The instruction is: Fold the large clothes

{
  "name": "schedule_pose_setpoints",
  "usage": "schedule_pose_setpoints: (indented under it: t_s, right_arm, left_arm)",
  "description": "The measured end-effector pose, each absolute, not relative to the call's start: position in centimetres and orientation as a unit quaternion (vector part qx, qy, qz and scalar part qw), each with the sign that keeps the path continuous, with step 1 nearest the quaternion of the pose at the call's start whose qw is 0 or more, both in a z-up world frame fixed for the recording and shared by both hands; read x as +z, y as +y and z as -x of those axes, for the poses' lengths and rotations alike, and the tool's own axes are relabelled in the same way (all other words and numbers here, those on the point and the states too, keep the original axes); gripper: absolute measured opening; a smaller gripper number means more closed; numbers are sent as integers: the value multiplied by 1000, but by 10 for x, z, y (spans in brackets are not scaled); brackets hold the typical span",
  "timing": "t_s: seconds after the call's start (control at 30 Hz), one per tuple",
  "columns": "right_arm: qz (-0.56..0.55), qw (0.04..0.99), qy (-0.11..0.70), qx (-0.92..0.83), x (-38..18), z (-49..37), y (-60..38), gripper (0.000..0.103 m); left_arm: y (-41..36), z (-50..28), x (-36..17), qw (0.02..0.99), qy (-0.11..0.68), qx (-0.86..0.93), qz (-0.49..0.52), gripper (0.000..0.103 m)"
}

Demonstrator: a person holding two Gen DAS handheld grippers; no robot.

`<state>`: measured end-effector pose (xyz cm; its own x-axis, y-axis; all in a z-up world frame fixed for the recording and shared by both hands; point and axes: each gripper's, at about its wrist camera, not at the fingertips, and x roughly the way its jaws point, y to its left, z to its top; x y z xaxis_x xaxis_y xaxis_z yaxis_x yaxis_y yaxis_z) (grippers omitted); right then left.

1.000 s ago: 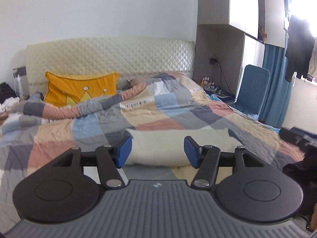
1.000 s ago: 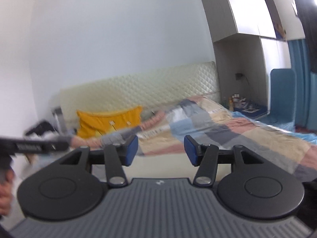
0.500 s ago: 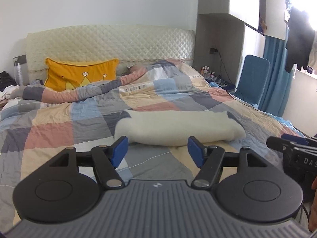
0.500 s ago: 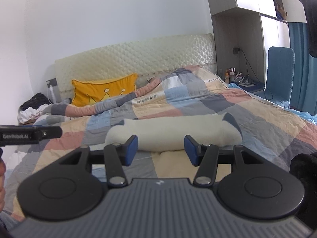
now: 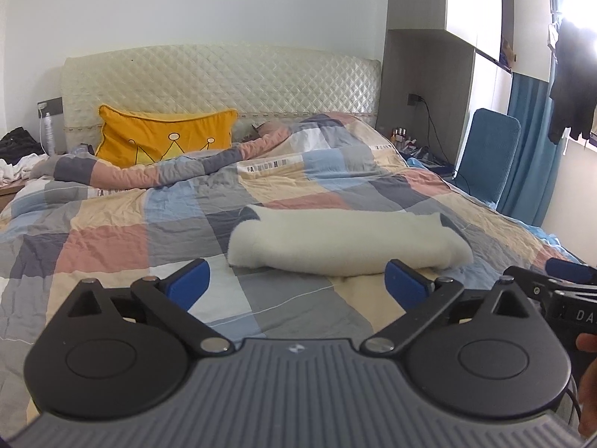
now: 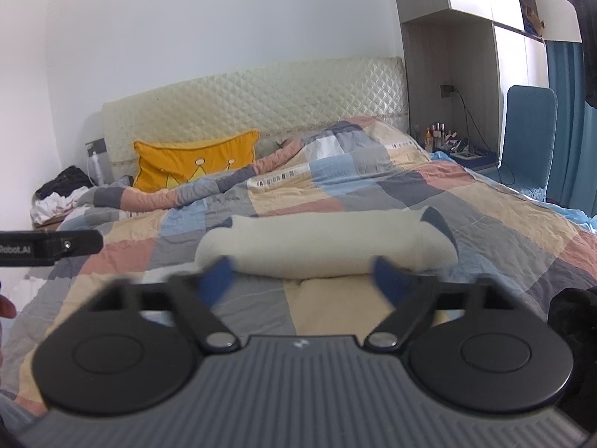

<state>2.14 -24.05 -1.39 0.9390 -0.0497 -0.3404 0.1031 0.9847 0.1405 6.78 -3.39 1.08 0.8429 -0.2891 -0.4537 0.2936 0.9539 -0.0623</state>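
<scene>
A cream fleece garment (image 5: 343, 242) lies folded into a long bundle across the middle of the bed; it also shows in the right wrist view (image 6: 328, 246). My left gripper (image 5: 296, 285) is open wide and empty, held above the quilt just short of the bundle. My right gripper (image 6: 304, 280) is also open wide and empty, its blue fingertips (image 6: 216, 278) blurred, hovering before the bundle's near edge. Each gripper shows at the edge of the other's view.
The bed carries a patchwork quilt (image 5: 112, 239) and a yellow crown pillow (image 5: 164, 138) against the padded headboard (image 5: 224, 78). A blue chair (image 5: 488, 156) and cluttered side table stand right of the bed. Clothes are piled on the left nightstand (image 5: 15, 156).
Both grippers have opened wider. Both views have tilted down towards the bundle on the bed, the right one most. The bundle itself has not moved.
</scene>
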Motion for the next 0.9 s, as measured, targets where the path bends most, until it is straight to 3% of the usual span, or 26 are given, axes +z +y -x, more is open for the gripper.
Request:
schedule_pose_setpoints:
  t_s: [0.9]
  right_arm:
    - [-71, 979, 183, -51, -12, -22, -234, 92]
  left_arm:
    - [-23, -69, 3, 958, 254, -132, 1, 102]
